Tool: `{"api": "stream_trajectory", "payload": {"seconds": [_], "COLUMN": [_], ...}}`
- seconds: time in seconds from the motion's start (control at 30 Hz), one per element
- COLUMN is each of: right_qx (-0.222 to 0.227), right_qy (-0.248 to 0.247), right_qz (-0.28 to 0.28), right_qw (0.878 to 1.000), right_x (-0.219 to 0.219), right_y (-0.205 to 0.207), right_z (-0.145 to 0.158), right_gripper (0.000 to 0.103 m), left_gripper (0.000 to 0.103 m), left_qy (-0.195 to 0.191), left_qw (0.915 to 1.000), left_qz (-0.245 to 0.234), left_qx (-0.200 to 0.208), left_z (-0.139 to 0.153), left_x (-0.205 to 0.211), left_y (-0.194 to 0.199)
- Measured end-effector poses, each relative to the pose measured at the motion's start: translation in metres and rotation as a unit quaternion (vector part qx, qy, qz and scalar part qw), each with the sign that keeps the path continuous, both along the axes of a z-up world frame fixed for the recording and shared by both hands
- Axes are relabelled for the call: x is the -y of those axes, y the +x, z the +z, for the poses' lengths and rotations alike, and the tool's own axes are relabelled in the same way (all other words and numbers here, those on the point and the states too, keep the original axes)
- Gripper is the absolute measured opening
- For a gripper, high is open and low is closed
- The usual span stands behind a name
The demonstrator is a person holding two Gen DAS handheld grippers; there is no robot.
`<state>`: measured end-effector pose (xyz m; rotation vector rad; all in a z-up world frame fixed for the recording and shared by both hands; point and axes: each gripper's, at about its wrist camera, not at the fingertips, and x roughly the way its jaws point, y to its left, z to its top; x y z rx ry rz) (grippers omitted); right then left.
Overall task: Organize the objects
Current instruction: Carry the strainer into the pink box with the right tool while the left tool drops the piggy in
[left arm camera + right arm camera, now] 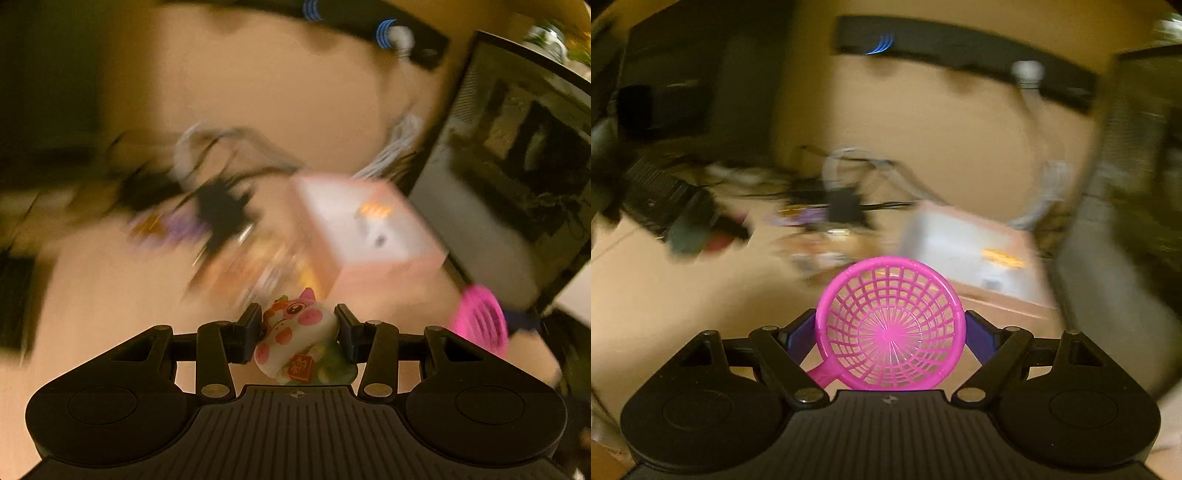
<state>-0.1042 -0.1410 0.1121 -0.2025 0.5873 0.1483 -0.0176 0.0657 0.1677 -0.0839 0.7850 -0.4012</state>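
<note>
My left gripper [298, 334] is shut on a small white and pink cartoon pig figurine [295, 332], held above the tan table. My right gripper [891, 332] is shut on a pink plastic mesh strainer [891, 330] with a short handle; the strainer also shows at the right of the left wrist view [482, 325]. A pink-edged white box [365, 225] stands ahead of both grippers, and it also shows in the right wrist view [971, 251]. Both views are blurred by motion.
A dark monitor [517, 166] stands to the right. Black cables and small colourful items [207, 214] lie in a blurred heap at the left of the box. A black bar with blue lights [960, 51] hangs on the wall. A black keyboard [657, 192] lies far left.
</note>
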Motion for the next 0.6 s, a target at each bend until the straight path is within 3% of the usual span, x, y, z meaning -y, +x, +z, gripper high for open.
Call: {"api": "stream_trajectory", "payload": {"seconds": [0.1,0.17,0.27,0.33,0.4,0.6], "right_qx": [-0.014,-0.006,-0.011,-0.014,-0.015,-0.022], "right_qy": [0.02,0.008,0.037,0.044,0.042,0.041], "right_qz": [-0.029,-0.056,-0.085,-0.095,-0.099,-0.094], "right_qw": [0.999,0.998,0.996,0.994,0.994,0.994], "right_x": [0.032,0.045,0.064,0.072,0.078,0.08], "right_y": [-0.007,-0.012,-0.018,-0.018,-0.02,-0.012], "right_z": [-0.003,-0.006,-0.007,-0.011,-0.014,-0.019], "right_gripper": [0.083,0.083,0.083,0.083,0.083,0.083], "left_gripper": [0.048,0.048,0.049,0.049,0.049,0.049], "left_qy": [-0.001,-0.023,-0.066,-0.023,0.022,-0.059], "left_qw": [0.9989,0.9981,0.9951,0.9959,0.9965,0.9949], "left_qz": [-0.031,-0.037,-0.007,-0.014,-0.035,0.007], "left_qx": [0.035,0.043,0.074,0.086,0.072,0.081], "left_z": [0.019,0.028,0.029,0.019,0.002,-0.01], "left_x": [0.042,0.064,0.088,0.112,0.133,0.103], "left_y": [0.043,0.07,0.097,0.111,0.121,0.106]}}
